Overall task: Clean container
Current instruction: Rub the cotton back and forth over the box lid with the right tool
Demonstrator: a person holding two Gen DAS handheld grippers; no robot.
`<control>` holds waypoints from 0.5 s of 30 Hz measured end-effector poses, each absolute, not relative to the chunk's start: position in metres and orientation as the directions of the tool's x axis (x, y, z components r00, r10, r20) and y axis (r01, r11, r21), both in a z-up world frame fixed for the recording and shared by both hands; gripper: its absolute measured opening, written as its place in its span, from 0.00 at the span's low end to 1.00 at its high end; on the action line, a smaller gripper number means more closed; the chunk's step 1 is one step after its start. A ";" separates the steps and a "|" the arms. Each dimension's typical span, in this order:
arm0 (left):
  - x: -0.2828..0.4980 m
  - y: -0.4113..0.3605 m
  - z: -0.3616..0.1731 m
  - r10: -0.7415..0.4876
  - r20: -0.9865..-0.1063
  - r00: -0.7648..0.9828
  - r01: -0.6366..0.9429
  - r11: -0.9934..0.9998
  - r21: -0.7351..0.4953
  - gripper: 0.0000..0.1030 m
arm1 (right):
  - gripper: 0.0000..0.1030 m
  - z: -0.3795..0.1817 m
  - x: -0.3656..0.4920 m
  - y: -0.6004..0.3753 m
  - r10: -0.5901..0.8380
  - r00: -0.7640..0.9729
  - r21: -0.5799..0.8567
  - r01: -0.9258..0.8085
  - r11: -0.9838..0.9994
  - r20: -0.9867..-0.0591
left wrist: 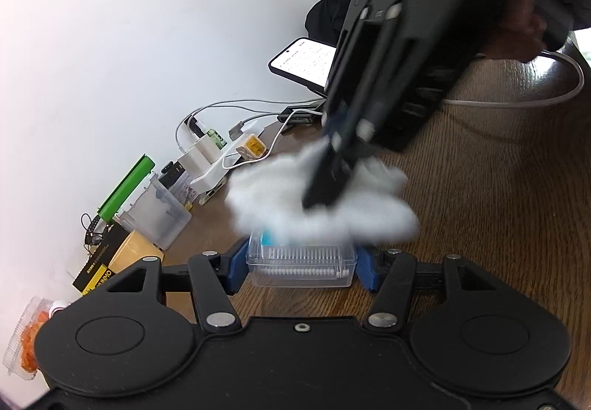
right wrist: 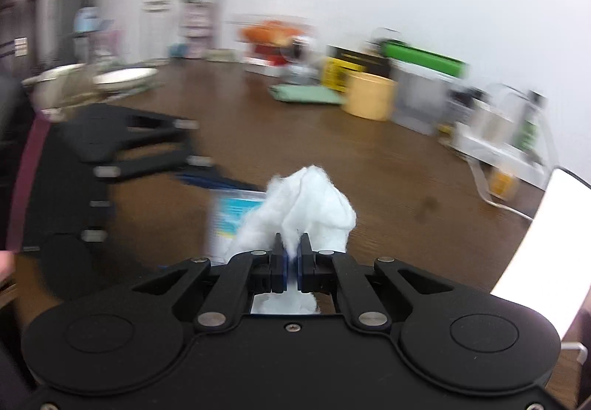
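Wad over box on the brown wooden table

The left gripper clamped the clear rectangular plastic container between its blue pads, the container's long axis running crosswise from pad to pad, just above the tabletop. The right gripper, jaws nearly together, pinched a fluffy white cotton wad that lay on the container's far top edge.

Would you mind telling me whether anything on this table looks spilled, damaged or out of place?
Nothing stands out. The clear box sits level between the left tool's fingers, and the white wad in the right tool looks intact; no spill shows on the table.
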State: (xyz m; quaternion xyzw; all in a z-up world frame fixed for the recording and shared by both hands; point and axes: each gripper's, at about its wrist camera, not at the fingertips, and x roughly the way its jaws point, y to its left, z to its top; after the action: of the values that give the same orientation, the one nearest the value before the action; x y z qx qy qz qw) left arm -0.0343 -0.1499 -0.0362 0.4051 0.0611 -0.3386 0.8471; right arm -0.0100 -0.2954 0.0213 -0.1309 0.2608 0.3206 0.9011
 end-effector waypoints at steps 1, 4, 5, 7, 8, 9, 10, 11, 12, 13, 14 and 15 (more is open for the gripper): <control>-0.034 -0.150 -0.036 -0.522 -0.376 0.766 0.620 0.443 0.647 0.55 | 0.04 0.022 -0.014 -0.290 0.524 0.647 -0.075 -0.666 0.742 -0.554; -0.033 -0.150 -0.037 -0.519 -0.373 0.769 0.615 0.444 0.651 0.55 | 0.04 0.022 -0.001 -0.299 0.466 0.698 -0.094 -0.602 0.793 -0.544; -0.033 -0.150 -0.037 -0.519 -0.373 0.769 0.615 0.444 0.652 0.55 | 0.04 0.022 0.004 -0.303 0.442 0.716 -0.100 -0.576 0.811 -0.540; -0.032 -0.151 -0.036 -0.519 -0.372 0.770 0.615 0.443 0.653 0.55 | 0.04 0.022 0.015 -0.310 0.392 0.751 -0.112 -0.521 0.846 -0.532; -0.031 -0.151 -0.037 -0.519 -0.372 0.770 0.615 0.443 0.653 0.55 | 0.04 0.022 0.017 -0.312 0.384 0.755 -0.109 -0.510 0.853 -0.531; -0.031 -0.151 -0.037 -0.519 -0.373 0.770 0.615 0.443 0.653 0.55 | 0.04 0.023 0.015 -0.311 0.402 0.747 -0.099 -0.525 0.846 -0.529; -0.031 -0.151 -0.037 -0.519 -0.373 0.769 0.615 0.443 0.653 0.55 | 0.04 0.024 0.009 -0.307 0.444 0.726 -0.085 -0.564 0.821 -0.525; -0.030 -0.151 -0.037 -0.519 -0.373 0.769 0.615 0.443 0.652 0.55 | 0.04 0.025 0.001 -0.301 0.496 0.692 -0.071 -0.616 0.784 -0.524; -0.030 -0.151 -0.037 -0.519 -0.374 0.769 0.616 0.443 0.651 0.55 | 0.04 0.024 -0.006 -0.294 0.529 0.664 -0.068 -0.655 0.753 -0.528; -0.029 -0.150 -0.037 -0.519 -0.374 0.768 0.617 0.443 0.651 0.55 | 0.04 0.023 -0.012 -0.288 0.541 0.651 -0.081 -0.675 0.733 -0.532; -0.029 -0.150 -0.037 -0.519 -0.375 0.768 0.616 0.443 0.651 0.55 | 0.04 0.021 -0.014 -0.287 0.538 0.657 -0.099 -0.677 0.730 -0.528; -0.029 -0.151 -0.037 -0.518 -0.374 0.769 0.615 0.442 0.652 0.55 | 0.04 0.020 -0.012 -0.290 0.533 0.664 -0.095 -0.668 0.738 -0.524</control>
State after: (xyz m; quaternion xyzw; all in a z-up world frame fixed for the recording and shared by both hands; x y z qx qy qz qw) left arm -0.0294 -0.1505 -0.0373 0.4085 0.0594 -0.3346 0.8472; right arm -0.0118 -0.2896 0.0204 -0.1407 0.2387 0.3332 0.9012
